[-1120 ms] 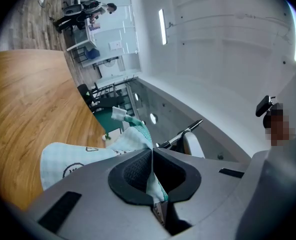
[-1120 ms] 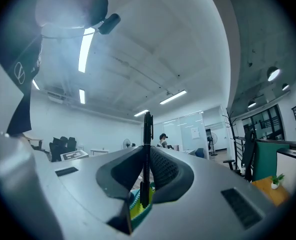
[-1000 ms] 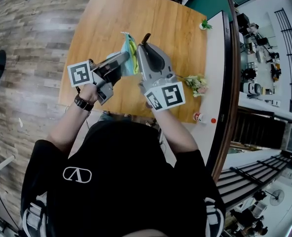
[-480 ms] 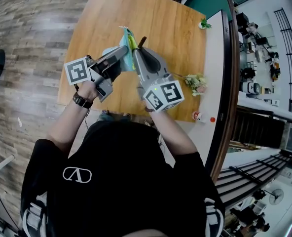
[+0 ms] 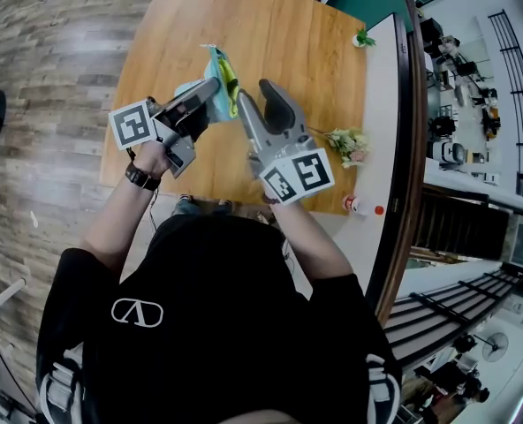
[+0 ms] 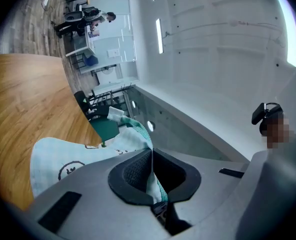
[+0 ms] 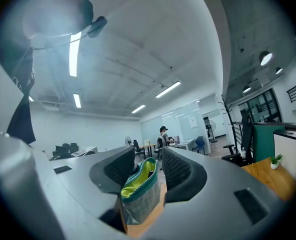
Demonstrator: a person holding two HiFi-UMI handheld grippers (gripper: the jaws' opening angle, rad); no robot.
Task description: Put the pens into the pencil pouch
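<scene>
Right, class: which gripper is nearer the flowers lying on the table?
Right. The right gripper, jaws opening around the open pouch, is up beside the flowers; the left gripper, clamped on the pouch, is on its far side.

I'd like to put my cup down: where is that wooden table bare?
Bare: the far stretch of the table beyond the pouch, across to the small plant. Crowded: around the held-up pouch mid-table, and by the flowers at the right edge.
</scene>
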